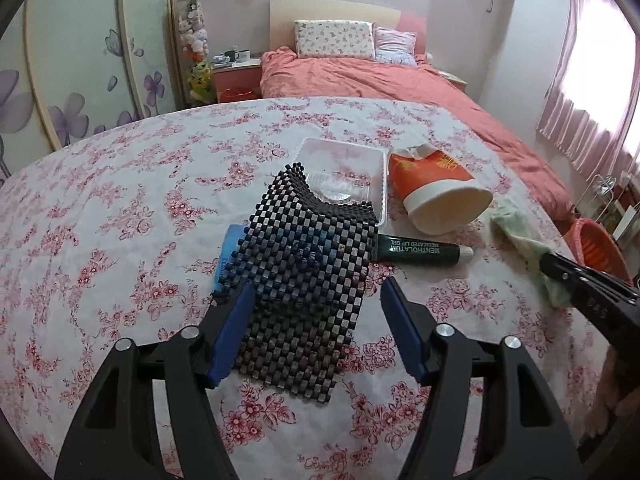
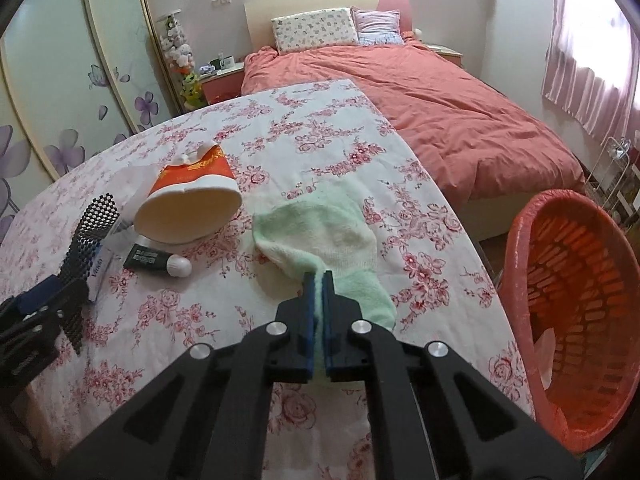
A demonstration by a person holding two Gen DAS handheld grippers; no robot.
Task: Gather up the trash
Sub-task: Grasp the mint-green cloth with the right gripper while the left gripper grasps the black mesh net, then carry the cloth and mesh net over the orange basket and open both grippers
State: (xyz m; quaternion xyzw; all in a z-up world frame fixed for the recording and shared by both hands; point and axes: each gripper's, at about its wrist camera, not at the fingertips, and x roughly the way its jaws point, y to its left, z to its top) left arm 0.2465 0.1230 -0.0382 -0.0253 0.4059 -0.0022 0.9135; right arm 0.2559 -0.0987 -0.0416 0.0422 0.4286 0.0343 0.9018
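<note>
Setting: a table under a flowered cloth (image 2: pixel 320 152), a bed behind it, a red basket (image 2: pixel 576 320) just off the table's right edge.
Right gripper (image 2: pixel 319 292): pressed together on the near edge of a pale green cloth (image 2: pixel 320 232); the fabric is seen squeezed between the blue pads, the rest lying slack on the table.
Left gripper (image 1: pixel 316 312): spread, held low over the near end of a black checkered mat (image 1: pixel 308 272); one finger is seen at the mat's left edge, the other just off its right edge. Contact cannot be told.
Still on the table: a tipped orange paper cup (image 1: pixel 436 192), a dark green tube (image 1: pixel 420 250), a clear plastic tray (image 1: pixel 344 164) partly under the mat, a blue packet (image 1: pixel 232 252) showing at the mat's left side.
Basket: mostly empty as far as seen; something pale is glimpsed at the bottom, not identified.
Progress: judged early. Nearly every item is uncollected; only the green cloth is gripped, not yet lifted clear.
Left to do: the cloth is to be carried to the basket, then the remaining pieces, one after another.
</note>
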